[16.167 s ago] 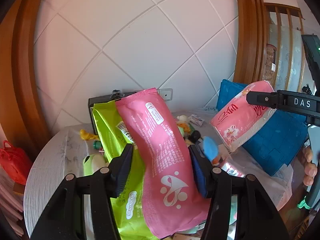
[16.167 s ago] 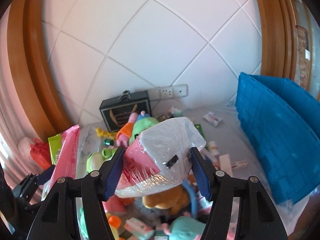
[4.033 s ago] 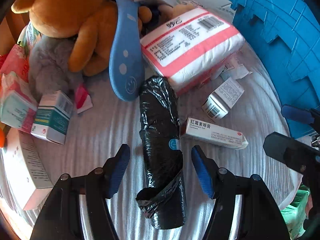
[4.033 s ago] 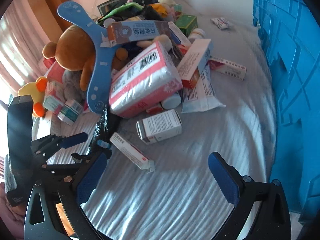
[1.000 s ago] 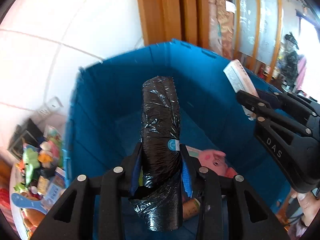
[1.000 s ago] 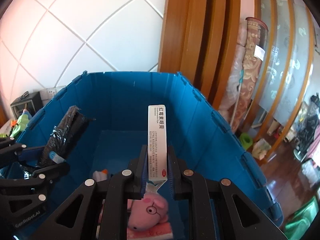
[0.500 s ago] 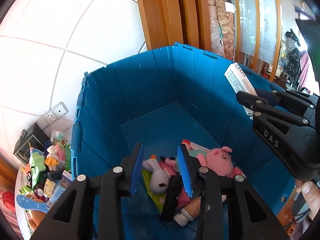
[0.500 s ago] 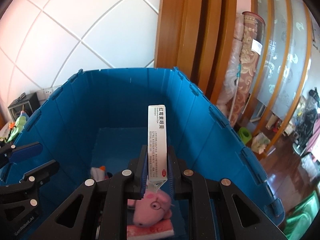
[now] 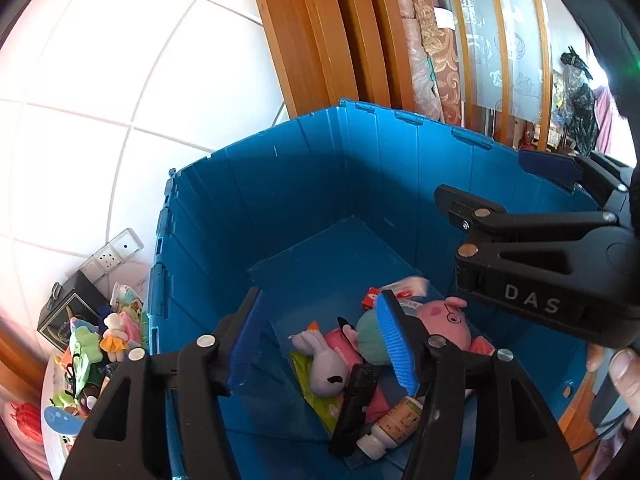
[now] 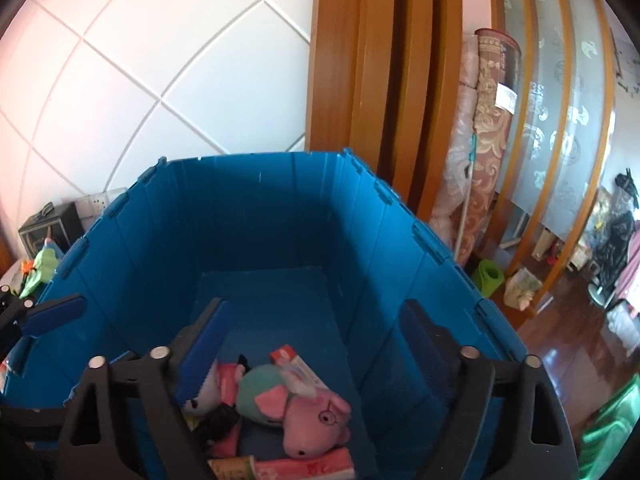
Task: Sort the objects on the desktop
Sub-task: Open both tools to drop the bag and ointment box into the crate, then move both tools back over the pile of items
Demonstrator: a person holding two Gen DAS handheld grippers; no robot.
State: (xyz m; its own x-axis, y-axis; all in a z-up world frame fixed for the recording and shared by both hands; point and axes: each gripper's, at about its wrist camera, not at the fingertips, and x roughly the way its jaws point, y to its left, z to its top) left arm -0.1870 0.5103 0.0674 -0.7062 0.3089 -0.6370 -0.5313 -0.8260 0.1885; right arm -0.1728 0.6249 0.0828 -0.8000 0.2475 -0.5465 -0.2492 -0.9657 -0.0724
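Observation:
Both grippers hang over the blue crate (image 9: pixel 304 184). My left gripper (image 9: pixel 320 340) has its jaws opening, with nothing between the blue pads. Below it the black plastic roll (image 9: pixel 356 400) lies in the crate among the toys. My right gripper (image 10: pixel 312 336) is also opening wide and holds nothing. The red-and-white ointment box (image 10: pixel 300 368) lies on the teal and pink pig plush (image 10: pixel 308 412) on the crate floor. In the left wrist view the right gripper (image 9: pixel 500 184) reaches in from the right.
A white rabbit plush (image 9: pixel 320 360), a bottle (image 9: pixel 396 420) and flat packets share the crate floor. The cluttered table (image 9: pixel 92 352) with a black box (image 9: pixel 64 312) lies left of the crate. Wooden door frames (image 10: pixel 380 80) stand behind. A person's fingers (image 9: pixel 624 368) show at the right.
The black roll left my left gripper and fell into the crate; those jaws then widened. My right gripper let go of the ointment box, which now lies on the pig plush.

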